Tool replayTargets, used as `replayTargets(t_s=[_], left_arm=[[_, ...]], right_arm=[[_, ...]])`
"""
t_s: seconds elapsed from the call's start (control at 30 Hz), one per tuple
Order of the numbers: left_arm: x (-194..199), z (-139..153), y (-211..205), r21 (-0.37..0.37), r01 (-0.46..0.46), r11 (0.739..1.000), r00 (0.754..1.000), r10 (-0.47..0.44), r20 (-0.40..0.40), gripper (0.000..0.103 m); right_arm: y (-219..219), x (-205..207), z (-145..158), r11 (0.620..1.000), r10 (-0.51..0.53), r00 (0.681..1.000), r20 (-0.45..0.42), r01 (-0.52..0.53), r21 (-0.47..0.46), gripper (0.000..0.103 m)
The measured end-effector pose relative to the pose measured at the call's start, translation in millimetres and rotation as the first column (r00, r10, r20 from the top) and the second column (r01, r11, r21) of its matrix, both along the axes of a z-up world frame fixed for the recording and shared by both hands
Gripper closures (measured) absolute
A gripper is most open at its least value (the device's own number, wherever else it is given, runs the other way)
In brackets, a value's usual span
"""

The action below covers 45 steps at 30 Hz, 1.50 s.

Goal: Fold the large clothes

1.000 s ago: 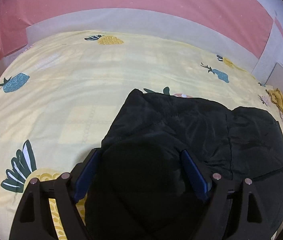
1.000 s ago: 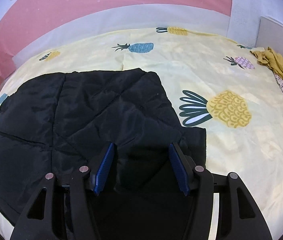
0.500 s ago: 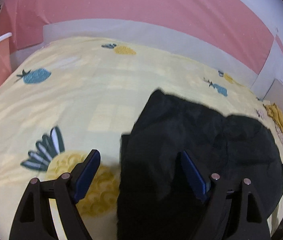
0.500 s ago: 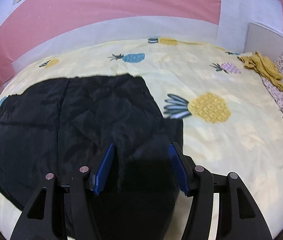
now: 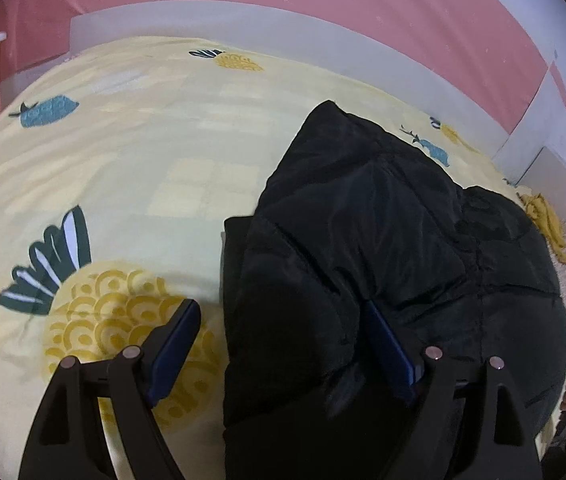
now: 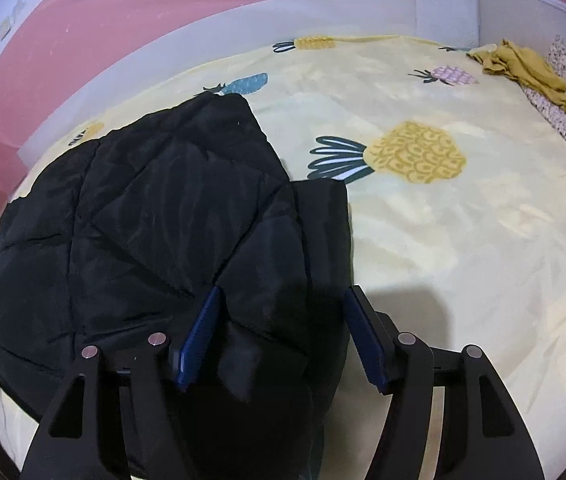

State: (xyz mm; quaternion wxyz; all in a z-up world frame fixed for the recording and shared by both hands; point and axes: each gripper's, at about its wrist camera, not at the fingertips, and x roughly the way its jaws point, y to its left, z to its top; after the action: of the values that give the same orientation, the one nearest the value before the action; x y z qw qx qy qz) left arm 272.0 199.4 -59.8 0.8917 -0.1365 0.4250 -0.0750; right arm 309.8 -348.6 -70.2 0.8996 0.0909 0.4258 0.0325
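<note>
Both tools, left tool (image 5: 283, 344) and right tool (image 6: 279, 332), gape apart over a black quilted jacket (image 5: 383, 248), creased and folded.

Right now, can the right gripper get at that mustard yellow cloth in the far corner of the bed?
Probably not without moving. The right gripper hangs open over the black jacket, and the yellow cloth lies far across the sheet. Nothing blocks the path.
</note>
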Motion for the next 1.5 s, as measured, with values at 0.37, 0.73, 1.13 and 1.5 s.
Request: replayTargets(t_s=[0.37,0.73,1.13,1.5], left_arm=[[-34,-9,16,-0.103,-0.015,0.995,1.000,0.016,0.006,0.017],[18,-35,18,-0.215,0.011,0.977,0.999,-0.019,-0.033,0.006],[41,-40,7,-0.266,0.094,0.959,0.994,-0.107,-0.036,0.006],[44,-43,3,-0.243,0.124,0.962,0.990,-0.137,-0.037,0.009]], right_arm=[[-9,-19,-4,0.996,-0.008,0.999,-0.046,0.012,0.089,0.039],[-19,33,-37,0.965,0.064,0.992,-0.105,-0.034,0.260,0.034],[-20,52,-45,0.933,0.114,0.985,-0.128,-0.062,0.355,0.035],[-6,64,-45,0.927,0.140,0.982,-0.127,-0.085,0.364,0.046]])
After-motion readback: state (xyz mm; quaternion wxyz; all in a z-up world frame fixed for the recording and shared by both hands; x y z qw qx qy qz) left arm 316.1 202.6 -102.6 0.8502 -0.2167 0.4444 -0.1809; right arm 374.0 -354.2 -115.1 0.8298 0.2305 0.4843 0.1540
